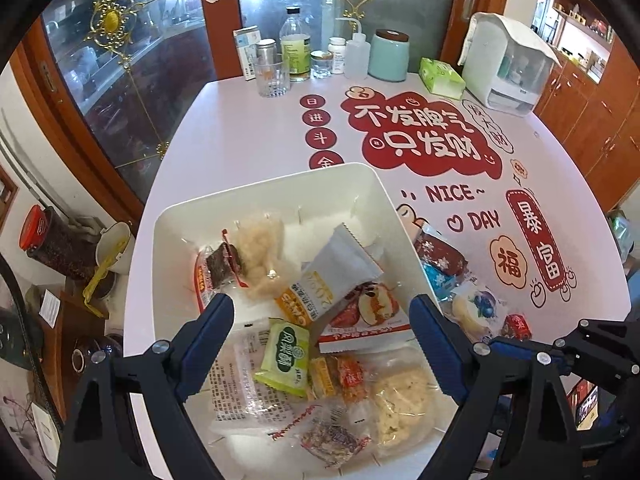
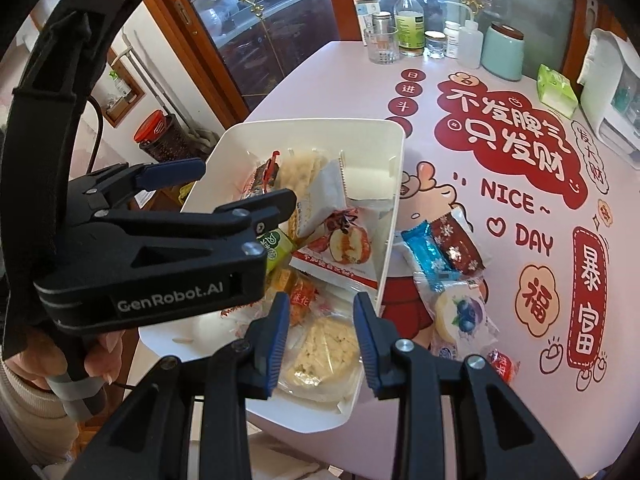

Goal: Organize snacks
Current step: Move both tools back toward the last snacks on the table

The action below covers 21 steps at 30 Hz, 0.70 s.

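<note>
A white bin (image 1: 260, 188) (image 2: 320, 124) holds several wrapped snacks, among them a green packet (image 1: 286, 356), a grey sachet (image 1: 340, 264) and a round pale cake (image 2: 324, 348). My left gripper (image 1: 320, 304) (image 2: 244, 184) hangs wide open above the middle of the bin and holds nothing. My right gripper (image 2: 321, 300) stands over the bin's near right corner. Its jaws are a little apart and nothing is pinched between them. On the table right of the bin lie a blue packet (image 2: 424, 256), a dark red packet (image 2: 456, 248), a blueberry cake (image 2: 460, 312) and a small red sweet (image 2: 502, 366).
Along the table's far edge stand a drinking glass (image 1: 272, 76), bottles (image 1: 296, 46), a teal canister (image 1: 388, 56), a green tissue pack (image 1: 440, 76) and a white appliance (image 1: 508, 68). A glass-fronted cabinet (image 1: 120, 60) is behind. The table's left edge runs close beside the bin.
</note>
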Each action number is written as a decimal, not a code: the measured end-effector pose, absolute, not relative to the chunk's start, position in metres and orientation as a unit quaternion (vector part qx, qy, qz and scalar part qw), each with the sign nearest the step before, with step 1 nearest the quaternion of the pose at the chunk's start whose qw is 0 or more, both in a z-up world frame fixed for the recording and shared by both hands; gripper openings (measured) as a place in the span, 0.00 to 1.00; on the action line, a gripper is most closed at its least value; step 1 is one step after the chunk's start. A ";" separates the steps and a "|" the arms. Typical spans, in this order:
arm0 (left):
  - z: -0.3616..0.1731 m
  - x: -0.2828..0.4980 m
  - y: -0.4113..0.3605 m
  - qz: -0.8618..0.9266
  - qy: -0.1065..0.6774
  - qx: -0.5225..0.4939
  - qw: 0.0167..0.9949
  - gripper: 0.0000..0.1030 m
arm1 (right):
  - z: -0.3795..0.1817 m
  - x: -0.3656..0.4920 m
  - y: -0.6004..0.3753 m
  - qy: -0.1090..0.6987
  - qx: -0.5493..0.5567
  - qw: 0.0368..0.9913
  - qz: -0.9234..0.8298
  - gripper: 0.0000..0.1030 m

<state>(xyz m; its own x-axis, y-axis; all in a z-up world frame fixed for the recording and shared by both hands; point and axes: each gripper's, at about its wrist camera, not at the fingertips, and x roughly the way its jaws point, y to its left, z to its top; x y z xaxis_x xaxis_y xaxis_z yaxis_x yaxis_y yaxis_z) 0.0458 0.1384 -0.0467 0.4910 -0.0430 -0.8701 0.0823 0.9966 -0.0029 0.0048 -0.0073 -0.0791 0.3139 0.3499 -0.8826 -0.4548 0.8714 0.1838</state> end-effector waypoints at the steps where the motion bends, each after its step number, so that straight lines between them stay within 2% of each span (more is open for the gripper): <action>1: -0.048 0.046 0.135 -0.040 0.505 0.022 0.862 0.86 | -0.080 0.004 -0.011 0.530 -0.046 0.810 0.247 0.33; 21: -0.051 0.058 0.057 -0.091 0.509 0.078 0.852 0.86 | -0.083 0.013 -0.146 0.513 0.010 0.847 0.137 0.32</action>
